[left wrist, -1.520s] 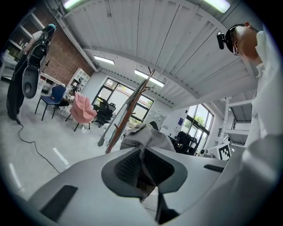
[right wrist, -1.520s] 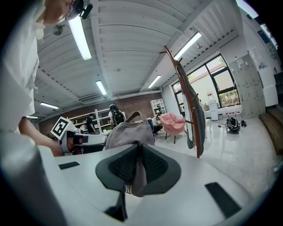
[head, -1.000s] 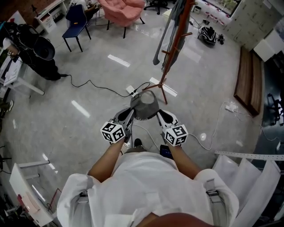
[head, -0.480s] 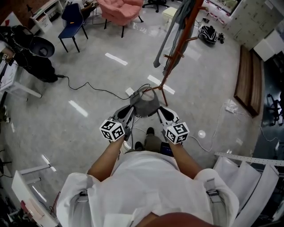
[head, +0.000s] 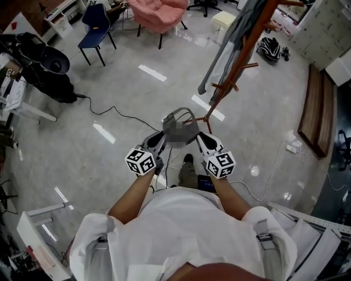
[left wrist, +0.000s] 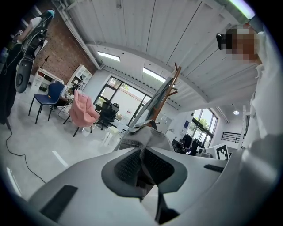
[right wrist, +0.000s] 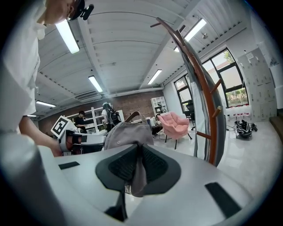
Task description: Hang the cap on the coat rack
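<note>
Cap [right wrist: 126, 134], soft grey fabric, is pinched by left gripper [head: 163, 138] and right gripper [head: 198, 137].

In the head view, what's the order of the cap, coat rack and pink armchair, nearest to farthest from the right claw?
1. cap, held in right claw
2. coat rack, ahead, rightward
3. pink armchair, far back, left

glossy grey floor [head: 82, 142]; pink armchair [head: 159, 12] and blue chair [head: 96, 24]; brick wall [left wrist: 57, 48], large windows [right wrist: 232, 70], ceiling strip lights [right wrist: 68, 35].
</note>
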The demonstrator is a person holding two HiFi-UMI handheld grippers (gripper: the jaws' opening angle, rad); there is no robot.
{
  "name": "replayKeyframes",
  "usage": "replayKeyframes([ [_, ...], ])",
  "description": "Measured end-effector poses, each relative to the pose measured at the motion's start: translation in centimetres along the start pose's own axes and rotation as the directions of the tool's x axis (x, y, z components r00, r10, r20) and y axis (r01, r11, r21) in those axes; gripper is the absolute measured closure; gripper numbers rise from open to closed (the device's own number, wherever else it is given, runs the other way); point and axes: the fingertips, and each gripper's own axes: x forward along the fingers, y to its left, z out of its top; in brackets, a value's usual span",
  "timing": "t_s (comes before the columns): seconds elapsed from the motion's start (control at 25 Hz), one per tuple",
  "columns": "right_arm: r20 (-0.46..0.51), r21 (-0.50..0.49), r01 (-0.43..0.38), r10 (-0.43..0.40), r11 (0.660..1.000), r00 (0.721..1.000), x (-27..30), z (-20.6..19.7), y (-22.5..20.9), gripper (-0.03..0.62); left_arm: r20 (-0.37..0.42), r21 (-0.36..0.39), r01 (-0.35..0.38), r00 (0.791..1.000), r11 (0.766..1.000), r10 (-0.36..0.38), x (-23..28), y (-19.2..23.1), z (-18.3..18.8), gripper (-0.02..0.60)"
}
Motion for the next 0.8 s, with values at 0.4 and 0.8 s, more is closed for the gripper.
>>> replayKeyframes([
  [0.4,0.007,-0.016,-0.049,0.049,0.999,0.999,6.3,4.9,-6.2,0.548,0.017,0.020,-0.034,0.999,0.999,0.033,8.1,3.9,5.7,0.532],
  [0.8,0.033,-0.031,-0.058,0.059,0.998,0.998,9.7,7.8,-9.6,0.548,0.042,0.039,-0.030,0.999,0.999,0.029,12.3,5.6,8.9,0.532],
])
